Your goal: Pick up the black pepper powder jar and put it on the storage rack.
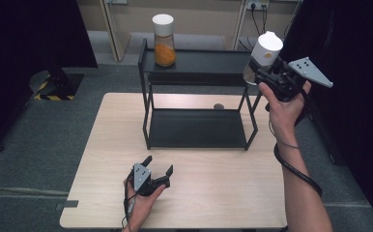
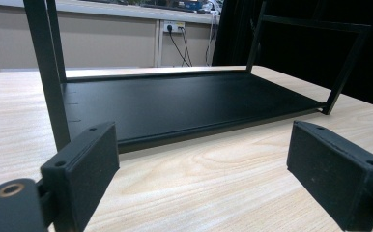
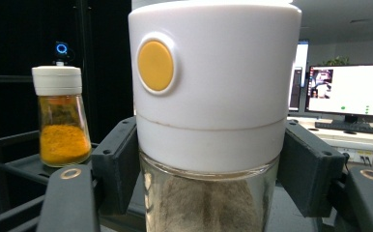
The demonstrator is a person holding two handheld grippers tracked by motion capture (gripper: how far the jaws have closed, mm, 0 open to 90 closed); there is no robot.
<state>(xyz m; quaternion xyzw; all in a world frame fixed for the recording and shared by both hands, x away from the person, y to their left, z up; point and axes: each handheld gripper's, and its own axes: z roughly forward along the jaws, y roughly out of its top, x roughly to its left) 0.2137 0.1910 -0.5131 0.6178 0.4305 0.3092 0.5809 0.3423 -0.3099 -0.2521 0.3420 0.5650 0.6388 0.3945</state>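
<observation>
My right gripper is shut on a glass spice jar with a white lid and grey-brown powder, held above the right end of the black shelf rack's top shelf. In the right gripper view the spice jar sits between both pads, its lid bearing a yellow button. A second jar with orange powder stands on the top shelf's left end, and the same orange jar appears at the left of the right gripper view. My left gripper rests open near the table's front, facing the rack's lower shelf.
The light wooden table carries the black two-tier rack in its far half. A small dark object lies on the table behind the rack. Grey floor surrounds the table, with dark curtains at both sides.
</observation>
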